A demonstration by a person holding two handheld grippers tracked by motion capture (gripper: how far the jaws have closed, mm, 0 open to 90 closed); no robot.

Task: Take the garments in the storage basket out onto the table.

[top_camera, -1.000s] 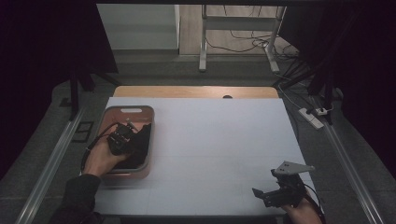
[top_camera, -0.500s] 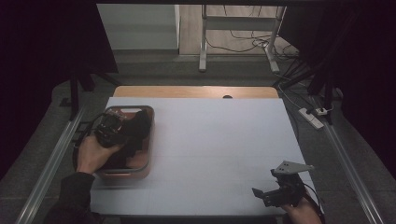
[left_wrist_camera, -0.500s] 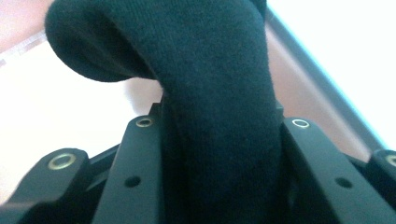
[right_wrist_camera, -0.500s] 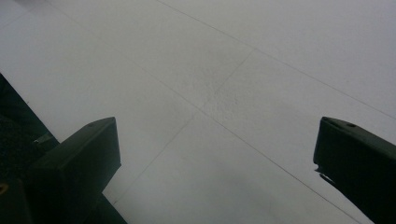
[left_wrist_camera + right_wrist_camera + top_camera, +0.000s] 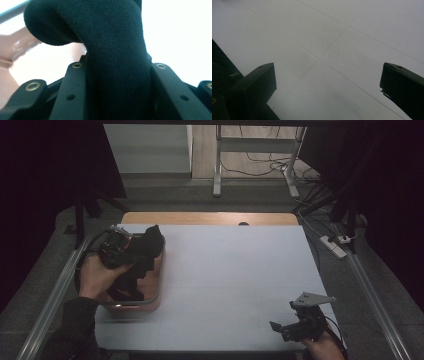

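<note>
Left gripper view: black knit cloth (image 5: 117, 57) is pinched between the closed jaws, bulging past their tips. High view: left gripper (image 5: 131, 251) holds it above the pink tray (image 5: 156, 287); right gripper (image 5: 290, 329) rests wide open, empty, on the white worktop (image 5: 235, 270).

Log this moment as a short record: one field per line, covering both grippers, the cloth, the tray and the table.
left gripper: shut on the black cloth, held up over the tray
black cloth: pinched between the fingers, bunched above them, a part hanging down toward the tray
tray: pinkish, at the table's left edge
right gripper: open, holding nothing, low over the table's near right corner
table: white top, bare in the middle
</note>
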